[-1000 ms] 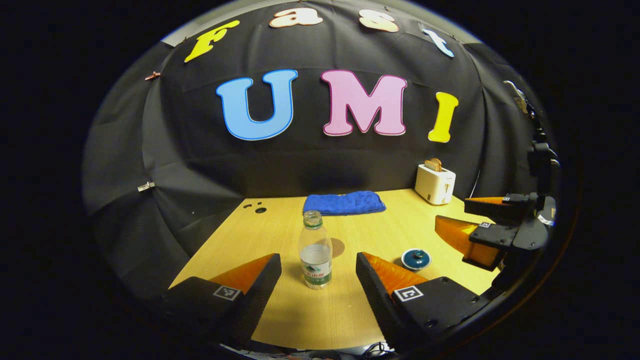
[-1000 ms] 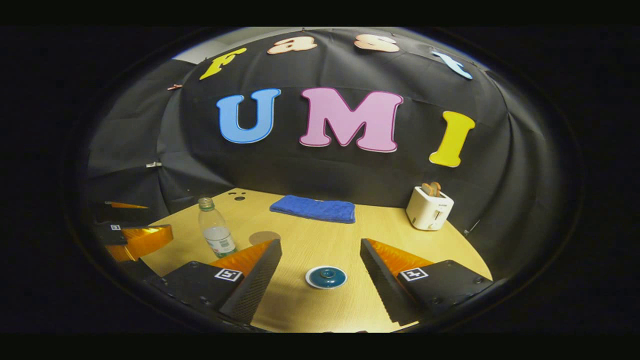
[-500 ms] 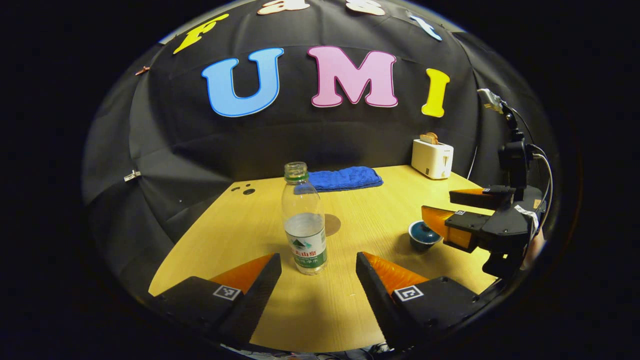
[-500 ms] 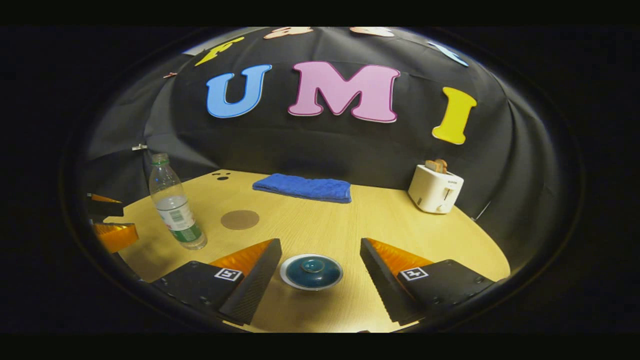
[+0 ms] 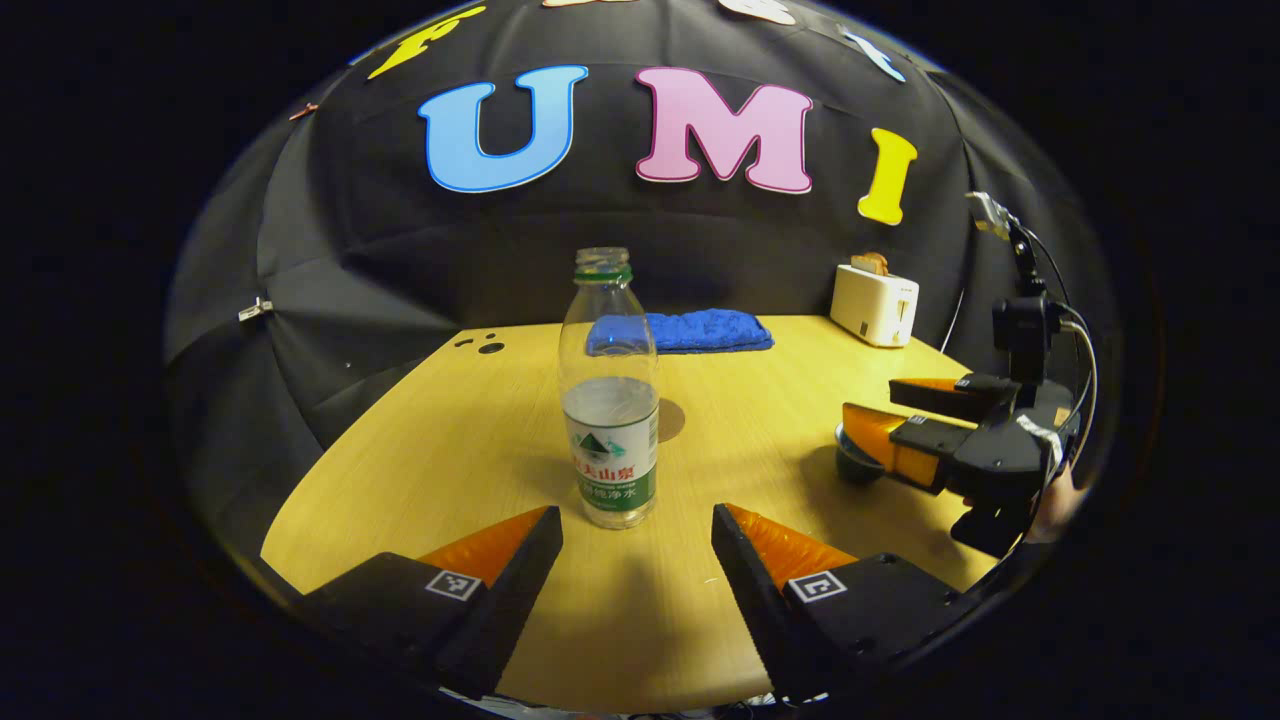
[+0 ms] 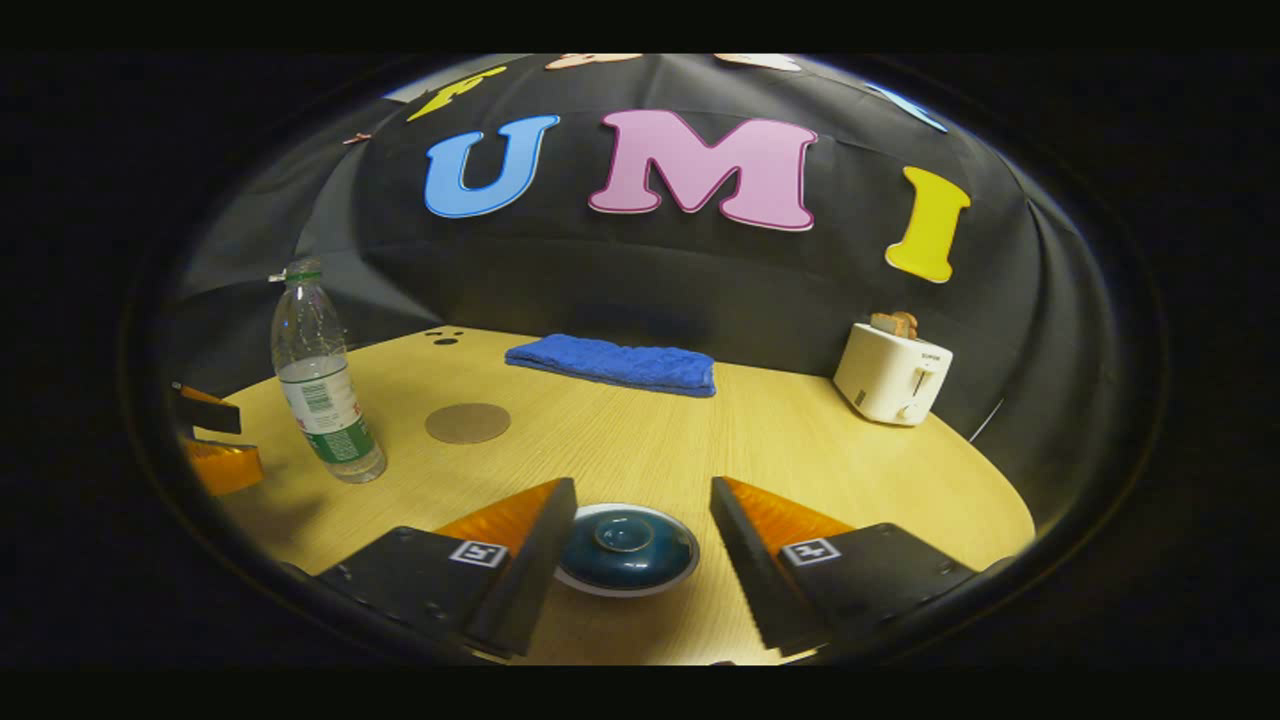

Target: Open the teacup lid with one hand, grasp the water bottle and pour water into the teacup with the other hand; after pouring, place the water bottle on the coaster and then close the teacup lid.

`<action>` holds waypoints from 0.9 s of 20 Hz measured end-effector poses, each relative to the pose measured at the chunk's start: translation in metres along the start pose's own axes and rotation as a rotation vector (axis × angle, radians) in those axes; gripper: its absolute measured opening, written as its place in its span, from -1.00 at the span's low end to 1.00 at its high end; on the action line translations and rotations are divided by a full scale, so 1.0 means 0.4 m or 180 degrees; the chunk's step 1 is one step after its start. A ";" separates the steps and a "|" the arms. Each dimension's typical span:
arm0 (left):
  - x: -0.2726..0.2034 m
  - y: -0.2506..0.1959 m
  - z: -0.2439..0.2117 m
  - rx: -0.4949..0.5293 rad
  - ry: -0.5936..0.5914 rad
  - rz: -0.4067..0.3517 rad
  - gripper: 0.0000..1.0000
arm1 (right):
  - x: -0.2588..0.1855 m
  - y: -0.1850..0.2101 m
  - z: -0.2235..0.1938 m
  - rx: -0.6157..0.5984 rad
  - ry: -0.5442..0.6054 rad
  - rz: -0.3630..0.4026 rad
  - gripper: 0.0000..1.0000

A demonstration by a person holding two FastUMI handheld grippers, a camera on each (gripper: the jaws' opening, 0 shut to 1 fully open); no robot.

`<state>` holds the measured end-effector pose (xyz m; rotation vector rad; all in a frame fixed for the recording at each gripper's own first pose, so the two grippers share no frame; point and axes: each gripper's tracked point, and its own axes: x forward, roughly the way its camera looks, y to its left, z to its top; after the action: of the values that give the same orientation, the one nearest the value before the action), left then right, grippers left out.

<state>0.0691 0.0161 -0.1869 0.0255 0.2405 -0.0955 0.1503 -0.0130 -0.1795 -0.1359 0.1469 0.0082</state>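
With the opening step in hand, the right gripper [image 6: 640, 540], jaws spread, straddles the lidded teacup [image 6: 627, 549] at the table's [image 6: 780, 440] near edge, needing only to close on its knob, while the left gripper [image 5: 637, 540], jaws open, faces the upright water bottle [image 5: 610, 400].

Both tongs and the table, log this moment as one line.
left tongs open before water bottle | right tongs open astride teacup lid | lid on | coaster bare

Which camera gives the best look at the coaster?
The right gripper view. The coaster lies there in full, a round disc on bare table right of the bottle. In the left gripper view, the bottle hides most of it, leaving an edge.
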 end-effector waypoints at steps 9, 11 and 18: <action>0.013 -0.011 -0.027 -0.0057 0.0095 -0.0005 0.91 | 0.006 0.010 -0.023 -0.0044 0.0096 0.0044 0.27; 0.015 -0.022 -0.025 -0.0041 0.0081 -0.0019 0.91 | 0.005 0.011 -0.022 -0.0047 0.0117 0.0046 0.22; 0.016 -0.036 -0.022 -0.0043 0.0062 -0.0047 0.91 | 0.008 0.026 -0.014 -0.0163 0.0151 0.0178 -0.17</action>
<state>0.0719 0.0017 -0.1974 0.0113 0.2607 -0.1083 0.1523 -0.0036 -0.1869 -0.1833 0.1980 0.0646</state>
